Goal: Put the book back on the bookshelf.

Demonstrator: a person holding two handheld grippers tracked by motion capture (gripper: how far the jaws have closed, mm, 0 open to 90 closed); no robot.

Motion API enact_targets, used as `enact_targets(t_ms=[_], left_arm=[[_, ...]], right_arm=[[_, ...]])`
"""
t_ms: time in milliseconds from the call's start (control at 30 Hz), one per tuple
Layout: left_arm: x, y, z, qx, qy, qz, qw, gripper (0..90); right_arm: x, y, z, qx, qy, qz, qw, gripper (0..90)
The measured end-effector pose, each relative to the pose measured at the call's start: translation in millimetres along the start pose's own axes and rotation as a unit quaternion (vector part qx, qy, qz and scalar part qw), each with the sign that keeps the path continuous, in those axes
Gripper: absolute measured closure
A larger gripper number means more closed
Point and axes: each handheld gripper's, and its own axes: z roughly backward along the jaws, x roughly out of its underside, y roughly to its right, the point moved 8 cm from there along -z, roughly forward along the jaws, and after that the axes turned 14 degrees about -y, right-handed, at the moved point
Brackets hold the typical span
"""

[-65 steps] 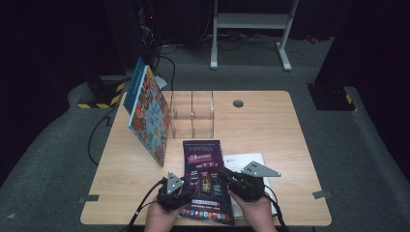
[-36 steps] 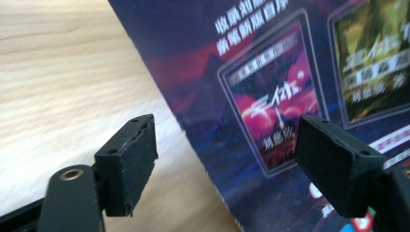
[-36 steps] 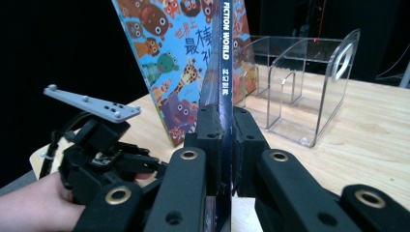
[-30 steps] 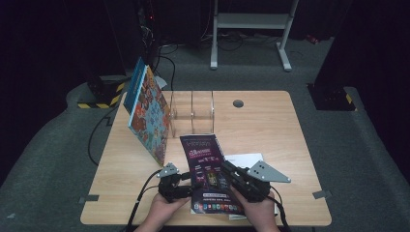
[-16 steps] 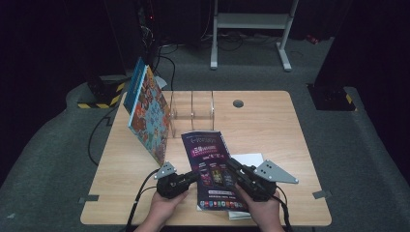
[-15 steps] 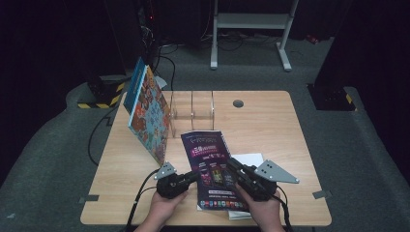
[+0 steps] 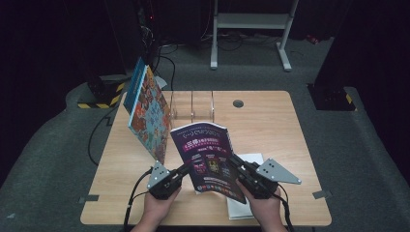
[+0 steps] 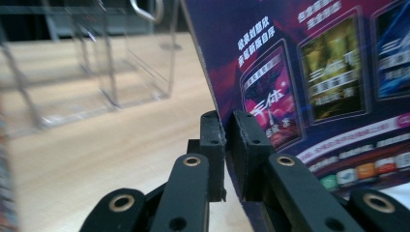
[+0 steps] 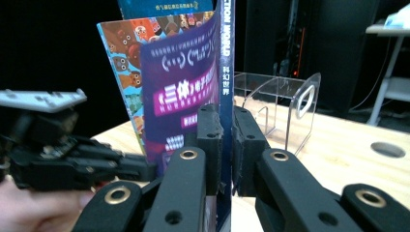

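Purple-covered magazine point(image 7: 208, 159) sits at lower centre of the high view, raised at a tilt above the wooden tabletop point(image 7: 270, 121), top edge lifted toward the upper part of the frame. Left gripper point(image 7: 186, 166) pinches its left edge; the jaws have just been closing and now press on the cover edge, seen close up in the left gripper view point(image 8: 226, 154), where the magazine point(image 8: 314, 87) takes the right half of the frame. Right gripper point(image 7: 235, 163) clamps the right edge; in the right gripper view point(image 9: 225, 145) the pads are pressed tight on the spine, the magazine point(image 9: 186, 101) standing up from between them.

Colourful picture book point(image 7: 147, 113) leans upright at left of centre in the high view, just beside the magazine's upper left corner; whether they touch, cannot tell. Same book point(image 9: 125, 43) shows behind the magazine at upper left of the right gripper view.

Clear acrylic rack point(image 7: 193, 106) stands on the tabletop above the magazine, right of the book; also at upper left of the left gripper view point(image 8: 121, 63) and right of centre in the right gripper view point(image 9: 285, 111).

White sheet point(image 7: 246, 205) lies flat under the right hand point(image 7: 263, 212), lower right of centre. Left hand point(image 7: 157, 212) enters at bottom edge.
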Motion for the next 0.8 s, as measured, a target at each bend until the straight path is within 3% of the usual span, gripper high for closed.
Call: enact_targets(t_ms=[167, 367, 533, 633, 800], left_arm=[[-5.1, -12.3, 5.9, -0.024, 0.017, 0.010, 0.9995, 83.7], [-9.0, -21.7, 10.5, -0.055, 0.027, 0.000, 0.9981, 83.7], [-15.7, -28.7, 19.3, -0.070, 0.051, 0.011, 0.9961, 85.7], [-13.8, -27.2, 18.5, -0.085, 0.043, -0.013, 0.9954, 86.5], [-6.0, -30.6, 13.7, -0.084, 0.039, -0.004, 0.9957, 86.9]], right_arm=[[2.2, -3.5, -8.0, -0.003, -0.005, 0.006, 1.0000, 83.9], [6.6, -6.6, -17.4, -0.006, -0.011, 0.013, 0.9998, 83.7], [7.3, -9.0, -22.7, -0.006, -0.011, 0.023, 0.9996, 83.0], [11.7, -11.5, -28.2, -0.009, -0.022, 0.023, 0.9994, 83.5], [23.1, -14.4, -36.7, -0.008, -0.035, 0.036, 0.9987, 83.8]])
